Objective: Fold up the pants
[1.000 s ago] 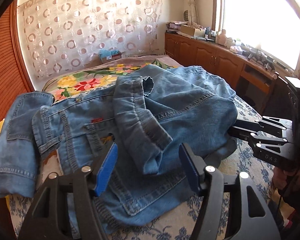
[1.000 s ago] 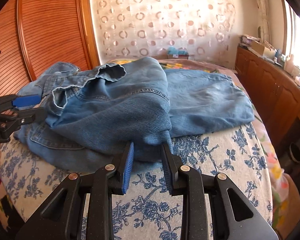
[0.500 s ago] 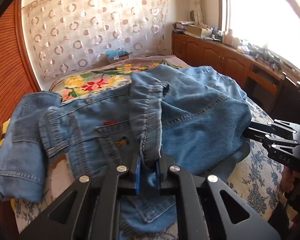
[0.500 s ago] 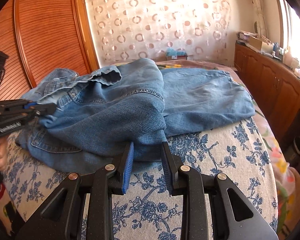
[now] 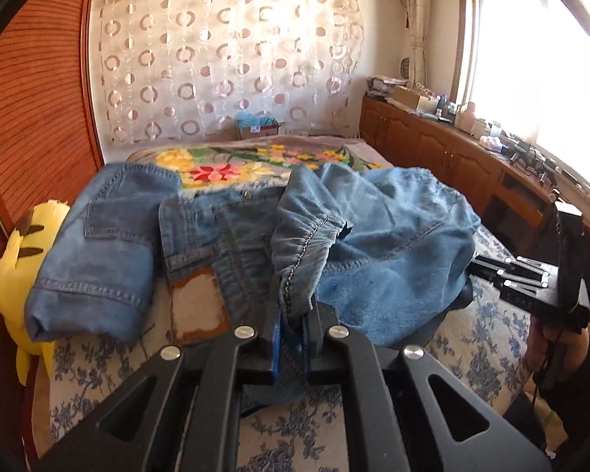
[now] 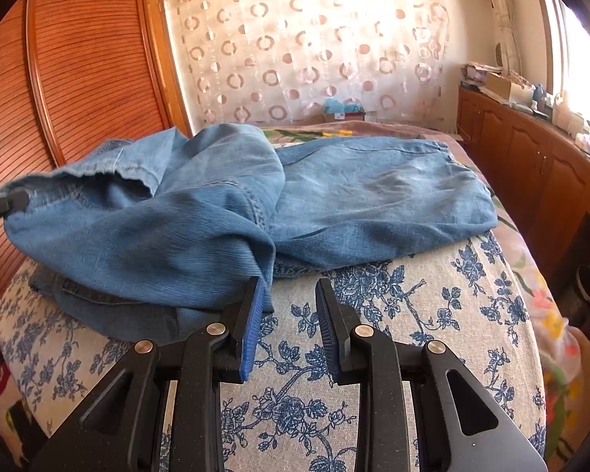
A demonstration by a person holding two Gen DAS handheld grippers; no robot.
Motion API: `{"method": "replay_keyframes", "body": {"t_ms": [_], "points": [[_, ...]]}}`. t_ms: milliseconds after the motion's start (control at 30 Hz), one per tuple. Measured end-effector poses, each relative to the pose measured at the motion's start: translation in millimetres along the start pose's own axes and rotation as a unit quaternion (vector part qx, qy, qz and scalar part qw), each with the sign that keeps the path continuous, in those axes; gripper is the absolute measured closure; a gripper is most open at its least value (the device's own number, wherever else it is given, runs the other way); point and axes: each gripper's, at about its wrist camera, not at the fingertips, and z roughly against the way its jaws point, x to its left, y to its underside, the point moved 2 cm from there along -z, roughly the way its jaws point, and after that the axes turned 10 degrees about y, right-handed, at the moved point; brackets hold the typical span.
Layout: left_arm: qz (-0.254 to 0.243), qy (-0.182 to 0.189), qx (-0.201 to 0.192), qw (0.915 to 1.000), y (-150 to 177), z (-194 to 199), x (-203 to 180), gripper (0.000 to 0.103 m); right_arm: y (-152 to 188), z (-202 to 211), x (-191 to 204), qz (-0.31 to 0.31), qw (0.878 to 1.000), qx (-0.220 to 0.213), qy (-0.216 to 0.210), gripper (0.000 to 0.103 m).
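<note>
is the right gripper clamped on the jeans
No, the right gripper is open over the bed cover, with only its left finger beside the jeans.

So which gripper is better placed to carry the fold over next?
Probably the left gripper: it is shut on the jeans at the gathered hem. The right gripper is open over the floral sheet, gripping nothing.

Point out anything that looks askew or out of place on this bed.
The jeans lie bunched in a crooked heap, one leg flat. A second denim piece sits beside them, and a yellow plush toy is wedged at the bed's edge.
</note>
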Motion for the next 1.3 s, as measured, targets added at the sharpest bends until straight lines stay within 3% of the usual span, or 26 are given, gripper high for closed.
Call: {"method": "replay_keyframes", "body": {"t_ms": [200, 400, 633, 833, 967, 1067, 1300], "points": [[0.011, 0.0, 0.018, 0.9998, 15.0, -5.7, 7.6, 0.094, -0.1, -0.6, 2.5, 0.001, 1.0, 0.003, 0.0, 0.077], [0.003, -0.005, 0.014, 0.9999, 9.9, 2.8, 6.7, 0.088, -0.3, -1.2, 3.8, 0.002, 1.0, 0.005, -0.001, 0.077], [-0.016, 0.014, 0.013, 0.9997, -3.4, 2.4, -3.8, 0.063, -0.1, -3.7, 1.2, 0.003, 1.0, 0.008, -0.003, 0.077], [-0.042, 0.023, 0.028, 0.9985, -17.9, -17.2, -15.8, 0.053, -0.2, -3.8, 1.4, 0.002, 1.0, 0.008, -0.003, 0.077], [-0.055, 0.028, 0.039, 0.9973, -27.2, -34.3, -21.8, 0.037, -0.2, -3.6, 1.5, 0.003, 1.0, 0.008, -0.003, 0.077], [-0.066, 0.011, 0.054, 0.9963, -33.9, -49.2, -24.1, 0.036, -0.1, -3.9, 1.7, 0.003, 1.0, 0.008, -0.003, 0.077], [-0.076, 0.024, 0.071, 0.9943, -50.8, -78.0, -26.3, 0.036, -0.4, -3.6, 3.2, 0.004, 1.0, 0.008, -0.004, 0.077]]}}
